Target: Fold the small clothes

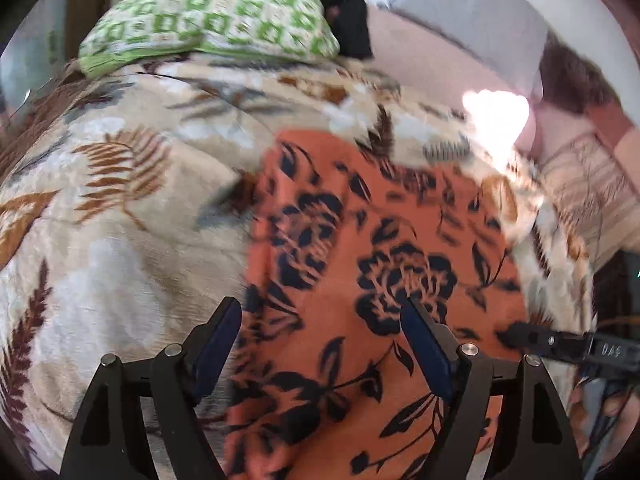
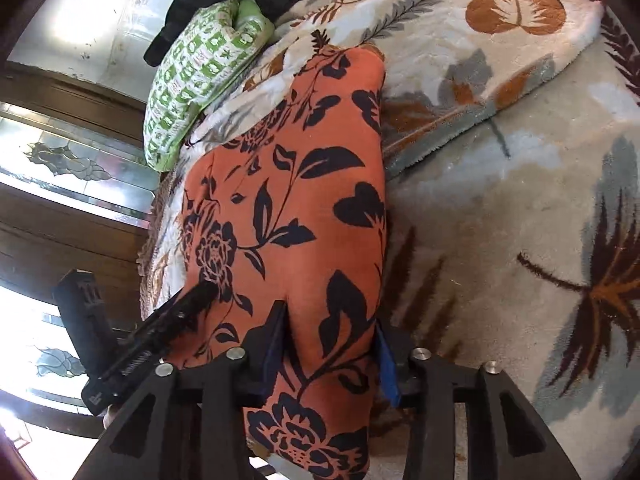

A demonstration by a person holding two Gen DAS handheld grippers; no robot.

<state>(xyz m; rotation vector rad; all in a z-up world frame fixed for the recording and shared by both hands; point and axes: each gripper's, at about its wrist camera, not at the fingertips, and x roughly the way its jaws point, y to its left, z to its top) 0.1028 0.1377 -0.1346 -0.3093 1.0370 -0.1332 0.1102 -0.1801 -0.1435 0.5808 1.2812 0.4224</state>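
On the bed's leaf-print blanket (image 2: 500, 208), your right hand-held gripper (image 2: 332, 344) pinches the orange floral garment (image 2: 288, 200); the left hand-held gripper (image 1: 320, 340) hovers wide. Fold with edges aligned.

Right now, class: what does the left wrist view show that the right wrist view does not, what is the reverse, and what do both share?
Left wrist only: the left tool open over the orange cloth, and a glare patch. Right wrist only: the right tool around a fold of the cloth, plus wooden panels with patterned glass. Both: the orange cloth, leaf-print blanket, green pillow and black garment.
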